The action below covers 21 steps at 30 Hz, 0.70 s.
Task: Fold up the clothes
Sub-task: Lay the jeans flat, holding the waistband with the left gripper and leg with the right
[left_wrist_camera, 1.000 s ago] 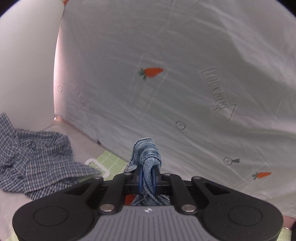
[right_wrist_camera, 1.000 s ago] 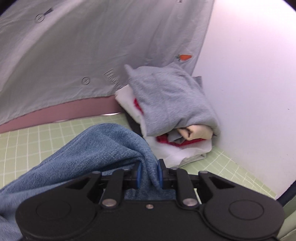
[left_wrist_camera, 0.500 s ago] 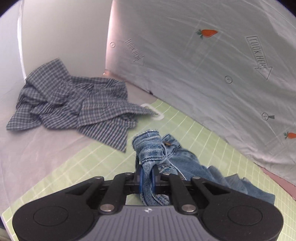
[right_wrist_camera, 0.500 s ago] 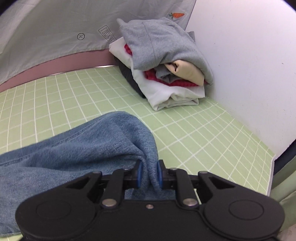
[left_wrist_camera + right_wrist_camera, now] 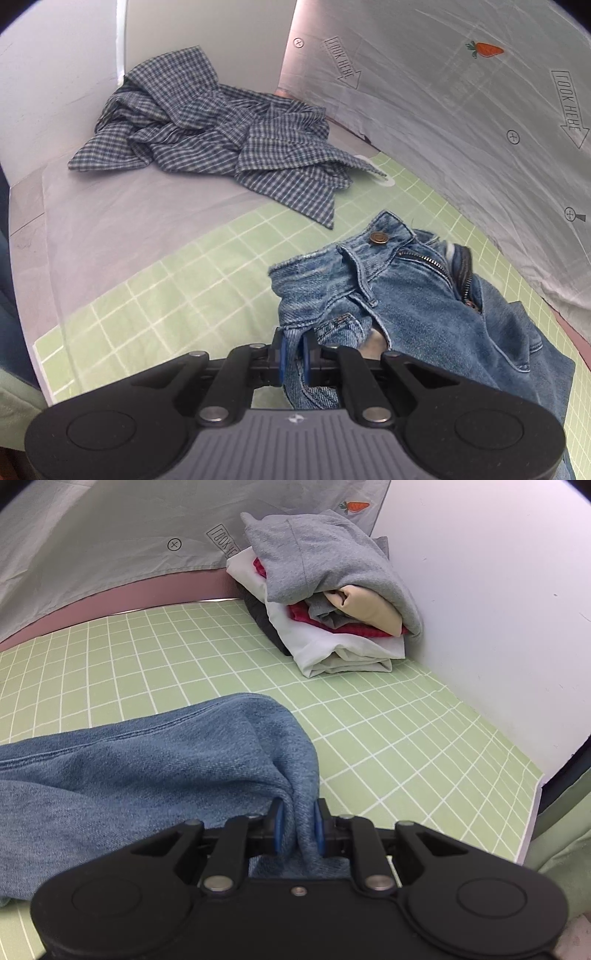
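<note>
Reading "LOOK HERE" in mirrored outline arrows, the grey backdrop sheet [image 5: 443, 92] also carried orange carrots and small circled plus marks. The green grid mat [image 5: 388, 738] lay bare toward 1 o'clock of the right gripper [image 5: 298, 830], ending at the white wall [image 5: 480, 590]; at 12 o'clock a stack of folded clothes [image 5: 332, 602] sat in the corner. In the left view a crumpled checked shirt [image 5: 229, 144] lay at 11 o'clock. The jeans [image 5: 406, 295] rested on the mat, waistband and open zip at 1 o'clock. The left gripper [image 5: 293, 354] was closed narrowly on the waistband; the right pinched a bunched denim fold.
</note>
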### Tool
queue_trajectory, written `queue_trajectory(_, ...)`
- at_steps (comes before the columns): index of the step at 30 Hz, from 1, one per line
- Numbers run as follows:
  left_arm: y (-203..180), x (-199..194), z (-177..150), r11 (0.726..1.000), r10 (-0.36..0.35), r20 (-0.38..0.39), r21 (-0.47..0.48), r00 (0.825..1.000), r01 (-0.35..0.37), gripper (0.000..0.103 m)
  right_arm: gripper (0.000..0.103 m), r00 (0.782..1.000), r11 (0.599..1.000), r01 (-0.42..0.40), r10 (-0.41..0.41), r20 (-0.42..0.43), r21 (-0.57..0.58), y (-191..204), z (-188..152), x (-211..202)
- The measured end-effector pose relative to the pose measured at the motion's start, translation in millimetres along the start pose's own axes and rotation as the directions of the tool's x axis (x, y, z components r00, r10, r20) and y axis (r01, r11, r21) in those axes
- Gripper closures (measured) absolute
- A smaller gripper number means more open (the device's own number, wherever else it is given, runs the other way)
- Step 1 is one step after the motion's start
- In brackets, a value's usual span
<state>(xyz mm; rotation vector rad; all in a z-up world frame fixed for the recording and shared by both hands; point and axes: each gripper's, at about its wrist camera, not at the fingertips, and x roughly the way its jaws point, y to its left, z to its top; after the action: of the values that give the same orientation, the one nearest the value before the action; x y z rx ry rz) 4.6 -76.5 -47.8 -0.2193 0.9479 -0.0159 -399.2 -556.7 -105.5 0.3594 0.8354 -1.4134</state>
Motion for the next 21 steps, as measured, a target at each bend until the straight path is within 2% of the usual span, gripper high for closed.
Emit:
queue_trajectory(6,40,1,-23,0.998,0.044,-0.062,-0.032,0.997,-0.046,0.094,0.086,1.000,0.999,-0.015,0.015,-0.013,-0.036,1,-15,-11)
queue_trajectory(15,83,3,-31,0.991,0.116,-0.087,-0.058,0.989,-0.121,0.093,0.085,1.000,0.999,-0.024,0.024,0.008,-0.041,2,-22,-33)
queue_trajectory(21,87,9,-31,0.990,0.127,-0.107,-0.047,0.986,-0.133,0.093,0.086,0.999,0.999,-0.028,0.029,0.014,-0.037,-1,-32,-46)
